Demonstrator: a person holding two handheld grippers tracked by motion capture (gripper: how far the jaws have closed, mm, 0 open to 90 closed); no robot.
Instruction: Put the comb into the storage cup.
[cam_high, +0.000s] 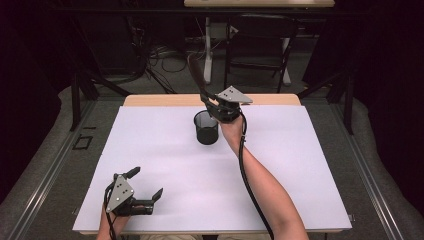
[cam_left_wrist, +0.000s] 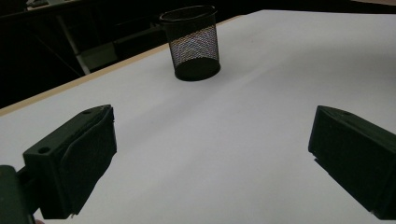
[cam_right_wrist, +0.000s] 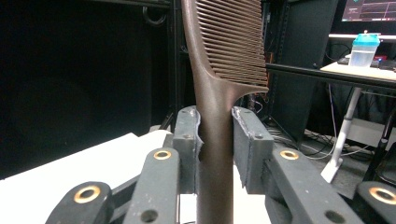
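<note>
A black wire-mesh cup (cam_high: 206, 127) stands upright on the white table (cam_high: 165, 165), toward its far middle; in the left gripper view the cup (cam_left_wrist: 192, 44) is ahead at the upper middle. My right gripper (cam_high: 212, 102) hovers just above and behind the cup's rim, shut on the handle of a brown comb (cam_right_wrist: 219, 84) whose teeth rise above the pads. In the high view the comb (cam_high: 196, 70) slants up and away from the jaws. My left gripper (cam_high: 145, 184) rests near the table's front left, open, with nothing between its fingers (cam_left_wrist: 70, 161).
Beyond the table's wooden far edge (cam_high: 210, 99) are cables, stand legs and a chair frame (cam_high: 257, 55) on a dark floor. In the right gripper view a side desk with a bottle (cam_right_wrist: 363, 49) stands at the right.
</note>
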